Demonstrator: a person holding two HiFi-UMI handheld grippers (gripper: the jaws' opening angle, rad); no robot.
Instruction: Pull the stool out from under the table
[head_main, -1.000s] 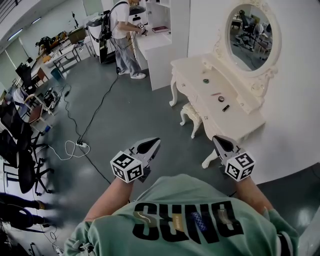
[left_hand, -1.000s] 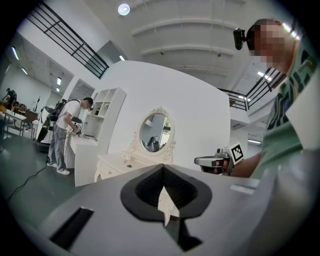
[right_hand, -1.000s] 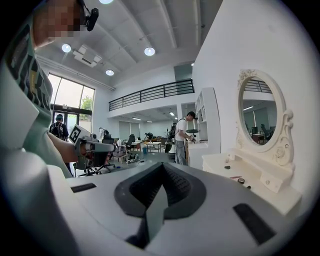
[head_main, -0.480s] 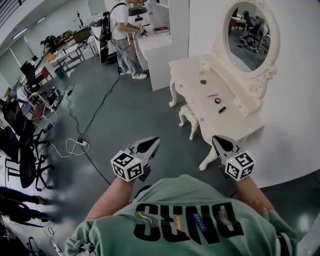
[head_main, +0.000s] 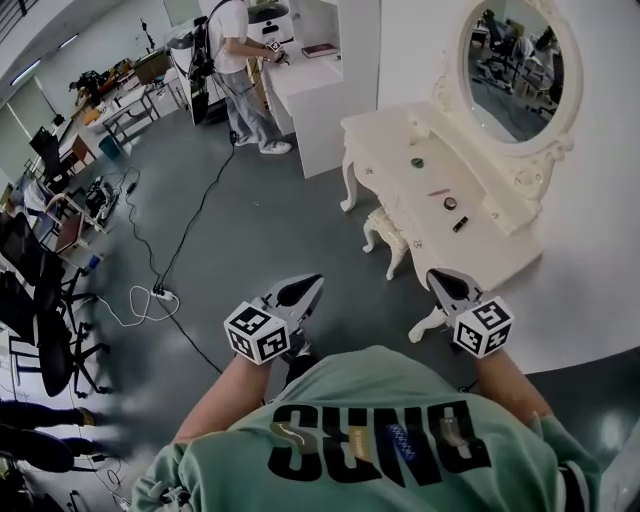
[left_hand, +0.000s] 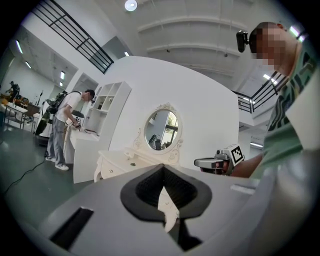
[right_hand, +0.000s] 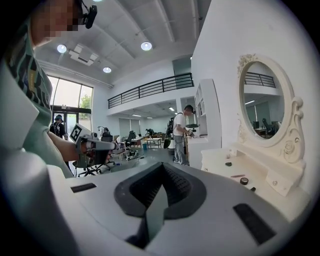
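I carry my left claw (head_main: 303, 287) and right claw (head_main: 441, 279) pinched closed and empty, since the stool (head_main: 386, 231), tucked under the table (head_main: 392, 172), is not yet within reach.

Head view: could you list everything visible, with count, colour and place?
dressing table: 1, cream, at right
mirror: 1, oval, cream frame, on the dressing table
stool: 1, cream, partly under the dressing table
small items: about four, mostly dark, on the dressing table
shelf unit: 1, white, beyond the dressing table
person: 1, white top, standing at the shelf unit
cable: 1, black, across the floor
office chairs: several, black, left edge
left gripper: 1, grey, fingers together, empty, lower centre
right gripper: 1, grey, fingers together, empty, lower right
sweatshirt: 1, green, bottom
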